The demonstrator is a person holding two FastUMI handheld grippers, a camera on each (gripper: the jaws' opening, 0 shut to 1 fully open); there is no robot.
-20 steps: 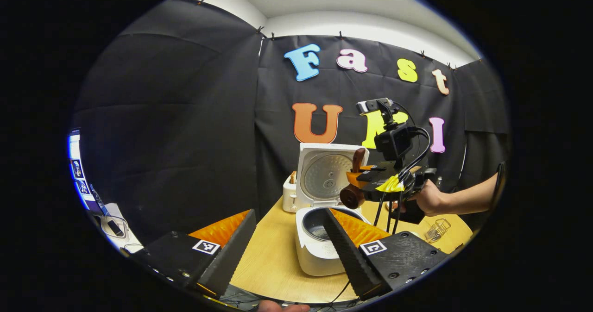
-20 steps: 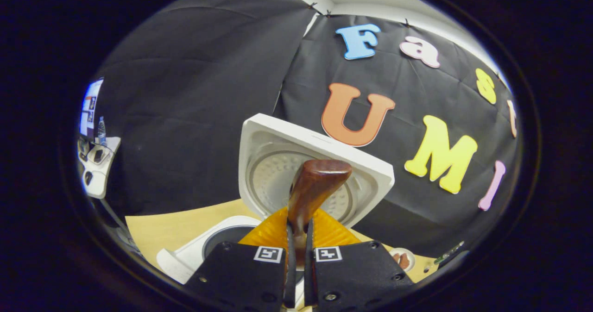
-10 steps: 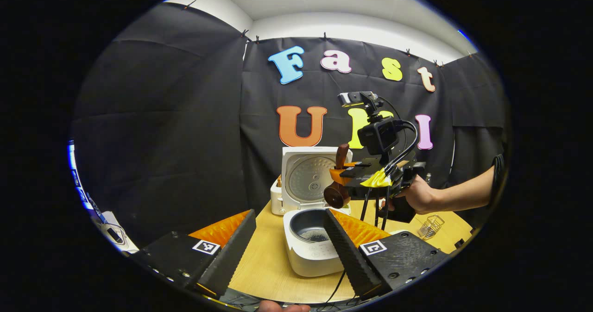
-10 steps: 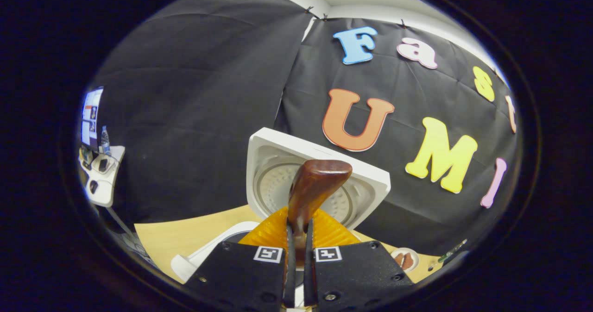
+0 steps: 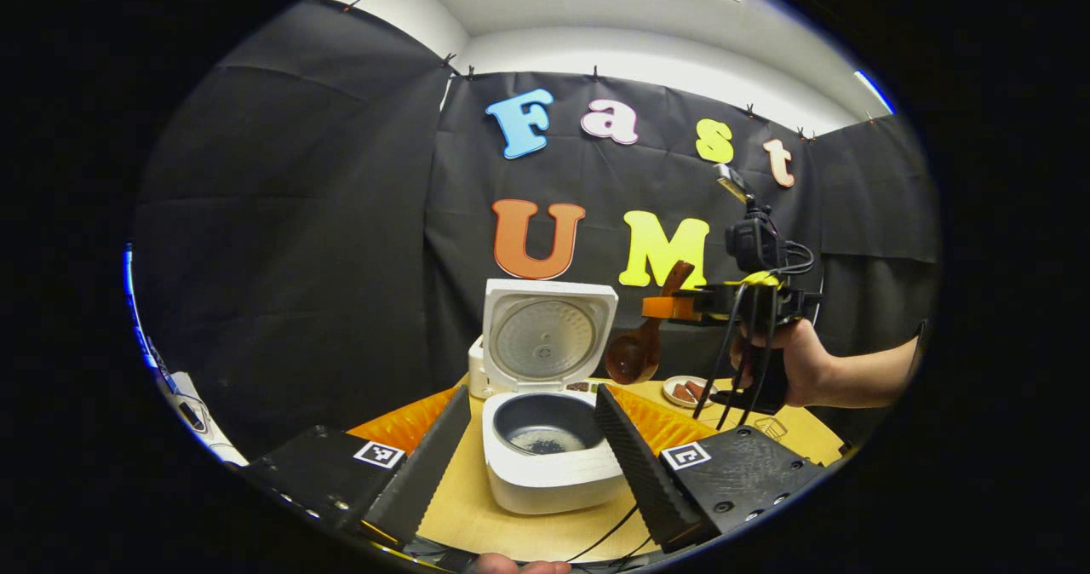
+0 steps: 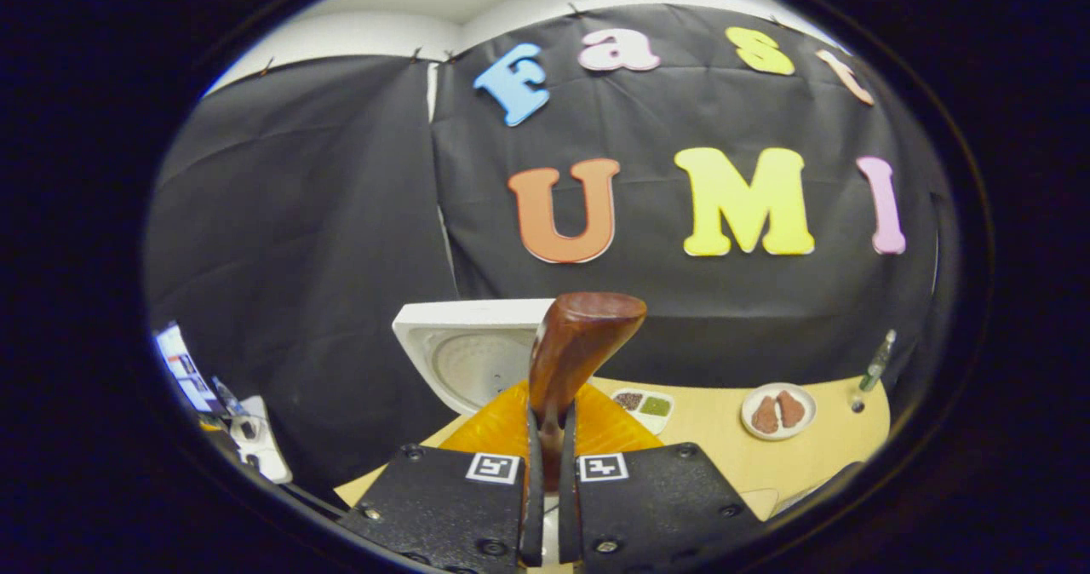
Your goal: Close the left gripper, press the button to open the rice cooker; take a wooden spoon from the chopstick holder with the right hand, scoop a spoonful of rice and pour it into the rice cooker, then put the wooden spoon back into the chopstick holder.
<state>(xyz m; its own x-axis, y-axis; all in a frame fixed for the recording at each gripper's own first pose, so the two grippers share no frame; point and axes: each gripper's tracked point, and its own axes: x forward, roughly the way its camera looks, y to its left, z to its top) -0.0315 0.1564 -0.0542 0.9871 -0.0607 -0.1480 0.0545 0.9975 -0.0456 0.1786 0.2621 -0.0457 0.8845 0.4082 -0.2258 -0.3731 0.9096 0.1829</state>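
On the table [image 5: 477, 506] the cooker [image 5: 549, 429] stands with its lid [image 5: 547, 335] raised upright at the back, and a dark scatter of grains lies at the bottom of the pot [image 5: 545, 425]. At the near edge, the left gripper [image 5: 532, 446] has its jaws spread wide, with the cooker seen between them. Up to the right of the cooker, a hand [image 5: 796, 370] holds the right gripper [image 5: 673, 307] in the air, well above the table. Its jaws are clamped on the handle of the spoon [image 6: 579, 344], whose bowl [image 5: 632, 357] hangs down beside the lid. Behind sit a plate [image 6: 777, 410] and a small dish [image 6: 645, 404] of grains.
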